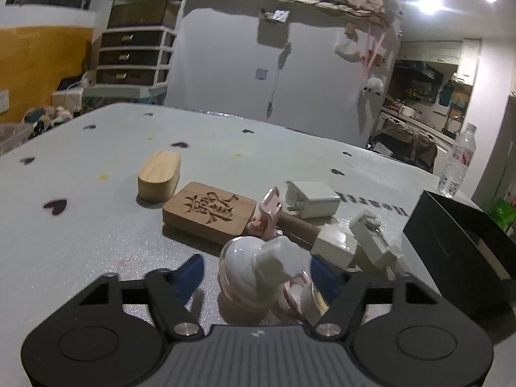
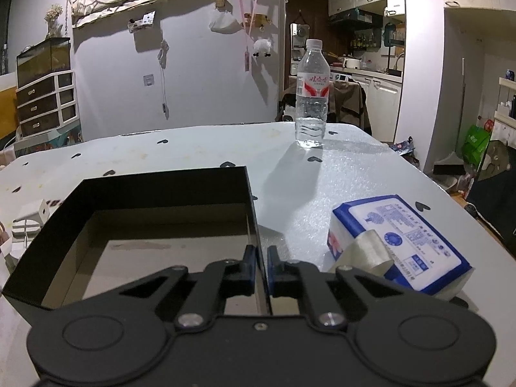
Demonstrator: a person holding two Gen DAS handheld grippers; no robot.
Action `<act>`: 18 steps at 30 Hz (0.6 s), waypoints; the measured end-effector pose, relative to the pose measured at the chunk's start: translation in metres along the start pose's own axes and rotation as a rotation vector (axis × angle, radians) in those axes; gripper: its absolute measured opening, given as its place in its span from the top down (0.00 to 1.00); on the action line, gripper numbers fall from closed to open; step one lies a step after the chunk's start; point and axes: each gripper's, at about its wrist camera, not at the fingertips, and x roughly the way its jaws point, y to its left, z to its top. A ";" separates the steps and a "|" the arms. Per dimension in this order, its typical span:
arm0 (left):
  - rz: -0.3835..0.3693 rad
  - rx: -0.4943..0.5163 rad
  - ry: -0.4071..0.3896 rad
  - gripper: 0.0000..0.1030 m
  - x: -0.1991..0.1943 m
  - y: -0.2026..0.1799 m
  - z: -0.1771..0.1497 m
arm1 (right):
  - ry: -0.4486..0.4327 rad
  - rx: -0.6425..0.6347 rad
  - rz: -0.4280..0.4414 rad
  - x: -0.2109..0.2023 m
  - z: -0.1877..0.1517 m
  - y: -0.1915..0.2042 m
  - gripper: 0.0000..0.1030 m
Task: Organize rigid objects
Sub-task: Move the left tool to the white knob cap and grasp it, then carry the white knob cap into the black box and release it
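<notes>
Both grippers tilt down – your right gripper point(image 2: 261, 266) pinches the black box point(image 2: 161, 190) wall, your left gripper point(image 1: 258, 272) half-open around a pink toy point(image 1: 254, 267).

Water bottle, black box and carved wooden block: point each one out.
Water bottle point(image 2: 312, 87), right wrist view, on its red and white label.
Black box point(image 2: 154, 190), right wrist view, on its far wall.
Carved wooden block point(image 1: 209, 208), left wrist view, on its carved top face.

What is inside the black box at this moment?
The black box looks empty: only its bare brown floor shows. The right gripper hides the near right corner, its fingers shut on the box's right wall, so that part cannot be checked.
</notes>
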 end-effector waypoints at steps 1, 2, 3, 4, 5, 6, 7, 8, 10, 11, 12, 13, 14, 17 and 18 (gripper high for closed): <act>-0.004 -0.013 0.007 0.44 0.001 0.002 0.001 | 0.002 0.003 0.002 0.001 0.000 -0.001 0.92; -0.005 -0.024 0.010 0.46 0.002 0.004 0.002 | 0.007 0.007 0.005 0.002 0.000 -0.001 0.92; -0.004 -0.033 0.010 0.47 0.001 0.004 0.002 | 0.011 0.010 0.007 0.003 0.000 -0.002 0.92; -0.004 -0.037 0.007 0.47 -0.001 0.004 0.003 | 0.018 0.015 0.010 0.005 -0.001 -0.002 0.92; 0.001 -0.035 0.008 0.47 -0.002 0.003 0.004 | 0.023 0.020 0.011 0.006 -0.001 -0.002 0.92; 0.004 -0.033 0.006 0.47 -0.004 0.003 0.006 | 0.029 0.025 0.011 0.008 0.000 -0.002 0.92; 0.001 -0.032 0.003 0.47 -0.007 0.002 0.008 | 0.033 0.028 0.011 0.008 0.000 -0.003 0.92; -0.002 -0.033 0.000 0.47 -0.009 0.002 0.011 | 0.036 0.029 0.012 0.009 0.001 -0.003 0.92; -0.005 -0.033 -0.011 0.47 -0.014 0.000 0.018 | 0.045 0.038 0.016 0.011 0.001 -0.003 0.92; -0.013 -0.035 -0.016 0.47 -0.017 -0.002 0.021 | 0.049 0.042 0.019 0.011 0.002 -0.004 0.93; -0.028 -0.041 -0.018 0.47 -0.018 -0.004 0.027 | 0.053 0.048 0.022 0.011 0.002 -0.005 0.93; -0.045 -0.043 -0.019 0.47 -0.019 -0.007 0.030 | 0.057 0.050 0.024 0.011 0.002 -0.005 0.93; -0.068 -0.042 -0.019 0.47 -0.020 -0.012 0.035 | 0.060 0.051 0.026 0.011 0.003 -0.005 0.93; -0.147 -0.028 -0.007 0.47 -0.015 -0.030 0.049 | 0.069 0.037 0.035 0.010 0.003 -0.004 0.95; -0.180 -0.023 0.003 0.47 -0.012 -0.039 0.054 | 0.072 0.032 0.039 0.010 0.003 -0.004 0.96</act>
